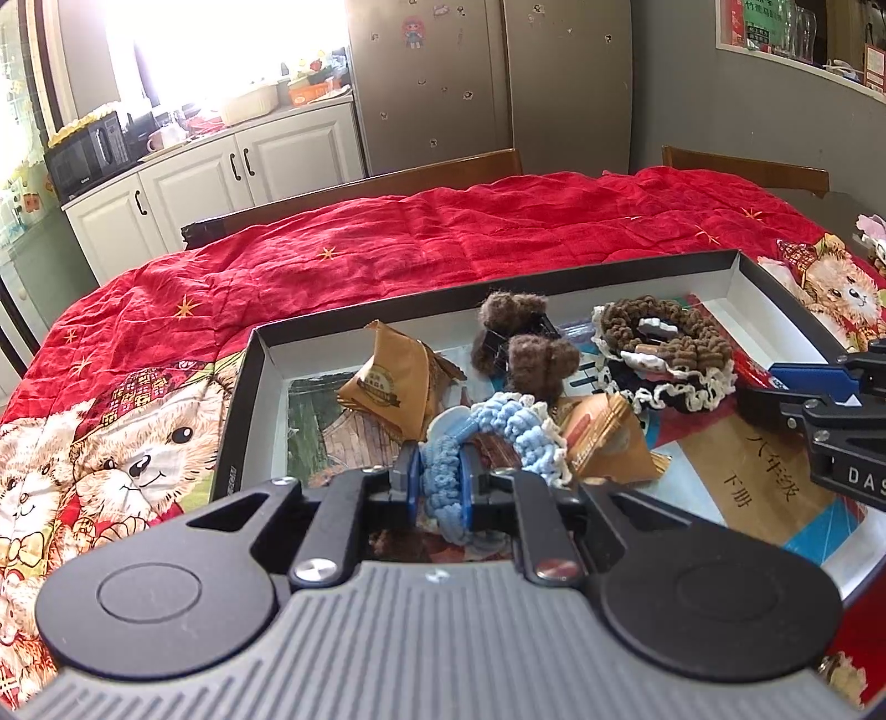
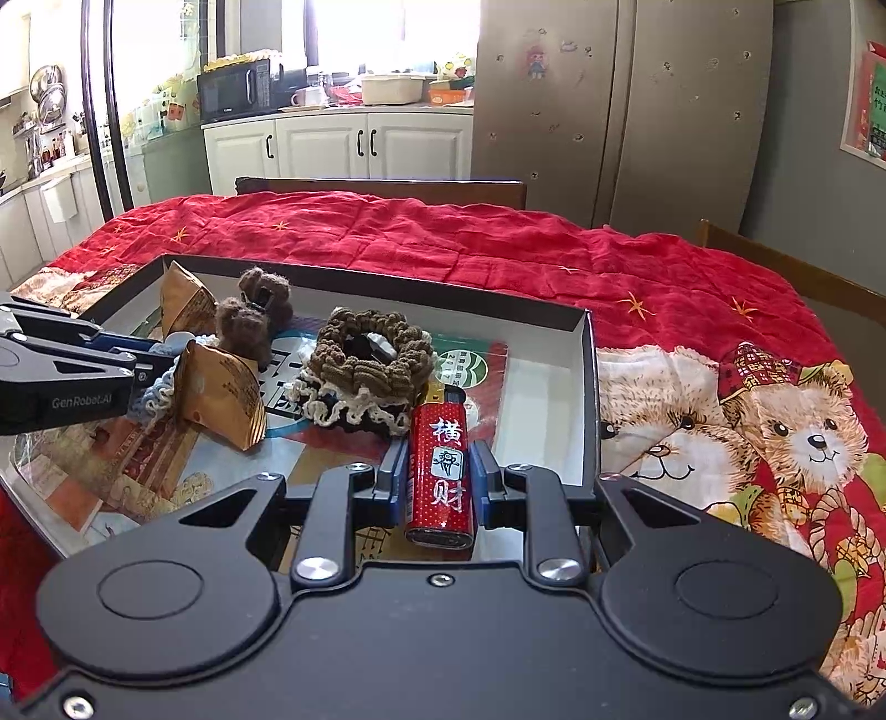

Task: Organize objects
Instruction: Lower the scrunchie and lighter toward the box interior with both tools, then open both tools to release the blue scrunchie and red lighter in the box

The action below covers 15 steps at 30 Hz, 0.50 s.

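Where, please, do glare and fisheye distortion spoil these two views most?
Left wrist view: the window is blown out to white, washing out the counter below it, and the box walls bow. Right wrist view: milder glare at the window; the fridge edges curve; the lighter stays sharp.

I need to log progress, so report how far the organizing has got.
Already in the black tray: the brown scrunchie, a fuzzy brown hair clip and tan snack packets.

In hand: the left tongs are shut on the blue scrunchie and the right tongs on the red lighter, both over the tray.

Left: both still need releasing. Something pale sits at the table's far right edge, too cut off to identify.
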Each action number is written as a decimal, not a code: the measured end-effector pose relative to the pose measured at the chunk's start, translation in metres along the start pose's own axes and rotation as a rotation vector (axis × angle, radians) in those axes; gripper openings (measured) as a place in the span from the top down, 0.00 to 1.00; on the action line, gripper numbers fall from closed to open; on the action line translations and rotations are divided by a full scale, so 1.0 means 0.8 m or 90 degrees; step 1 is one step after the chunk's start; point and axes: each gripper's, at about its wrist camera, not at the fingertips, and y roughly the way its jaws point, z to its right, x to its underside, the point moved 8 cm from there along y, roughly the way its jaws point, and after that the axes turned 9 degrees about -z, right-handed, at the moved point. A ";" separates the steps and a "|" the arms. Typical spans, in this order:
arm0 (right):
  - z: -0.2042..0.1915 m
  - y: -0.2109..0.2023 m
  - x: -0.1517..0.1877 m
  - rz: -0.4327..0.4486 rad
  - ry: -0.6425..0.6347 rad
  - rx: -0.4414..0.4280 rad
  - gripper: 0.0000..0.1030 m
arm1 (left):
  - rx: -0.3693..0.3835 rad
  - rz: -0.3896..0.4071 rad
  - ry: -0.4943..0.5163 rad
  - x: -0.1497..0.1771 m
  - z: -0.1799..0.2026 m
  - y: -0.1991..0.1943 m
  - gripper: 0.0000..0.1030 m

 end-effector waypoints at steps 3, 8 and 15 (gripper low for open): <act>0.000 0.000 0.000 0.000 0.001 0.001 0.78 | 0.000 0.000 0.001 0.000 0.000 0.000 0.83; -0.001 0.001 0.001 -0.001 -0.004 0.003 0.78 | -0.004 0.003 0.005 0.000 0.000 0.000 0.78; 0.000 0.000 0.001 0.000 0.000 0.002 0.78 | -0.007 0.007 0.005 0.000 0.002 -0.003 0.67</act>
